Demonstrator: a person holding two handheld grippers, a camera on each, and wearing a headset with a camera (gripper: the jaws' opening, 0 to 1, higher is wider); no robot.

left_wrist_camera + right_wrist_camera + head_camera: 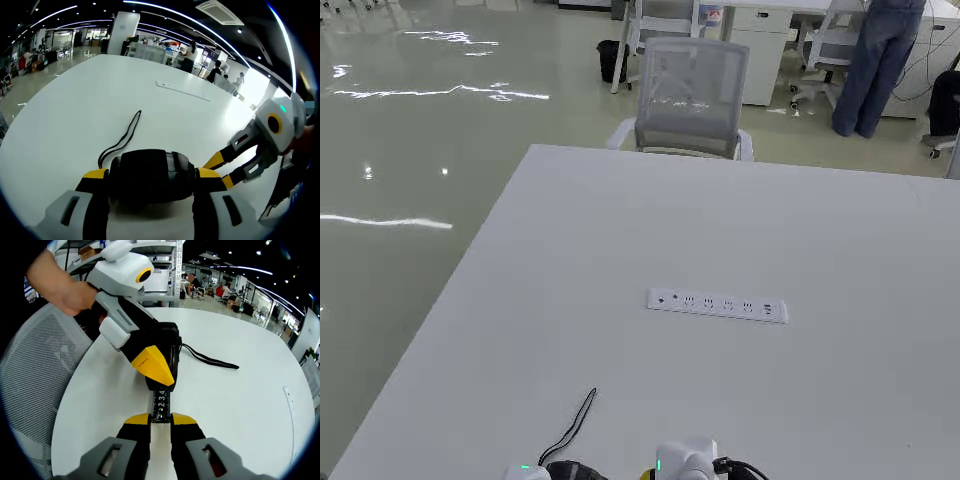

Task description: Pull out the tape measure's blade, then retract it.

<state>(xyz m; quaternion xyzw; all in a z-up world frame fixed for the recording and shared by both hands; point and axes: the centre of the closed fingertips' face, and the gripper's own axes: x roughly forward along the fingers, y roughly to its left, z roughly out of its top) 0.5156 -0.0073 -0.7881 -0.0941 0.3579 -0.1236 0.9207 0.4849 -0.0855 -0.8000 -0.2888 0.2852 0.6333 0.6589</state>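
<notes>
**Barely drawn, and the blade could snap back**

From my seat, the left claw (151,176) is clamped across the tape measure (150,162). It sits on the white table (720,220) at the near edge, right under both tools. The right claw (161,420) is pinched narrow on the blade (161,404). Only a short stretch is out of the case, with the digits 2, 3 and 4 readable just ahead of the tips.

My main worry is the blade itself. It looks like a thin, slick painted strip, and I expect a spring behind it. If I pull off its line or ease the pinch too early, it could slide through the pads and whip back into the case. Bending it sideways could also kink it.

The second risk is the case. It is a rounded black shell with a matte, rubbery look, held across its curved sides. As the pull loads it, it could twist or squirt out of the left claw. The smooth, glossy tabletop would do little to stop that.

A limp black strap (210,359) trails loose from the case across the table. It lies well clear of the blade, so I judge it a minor snag risk.
</notes>
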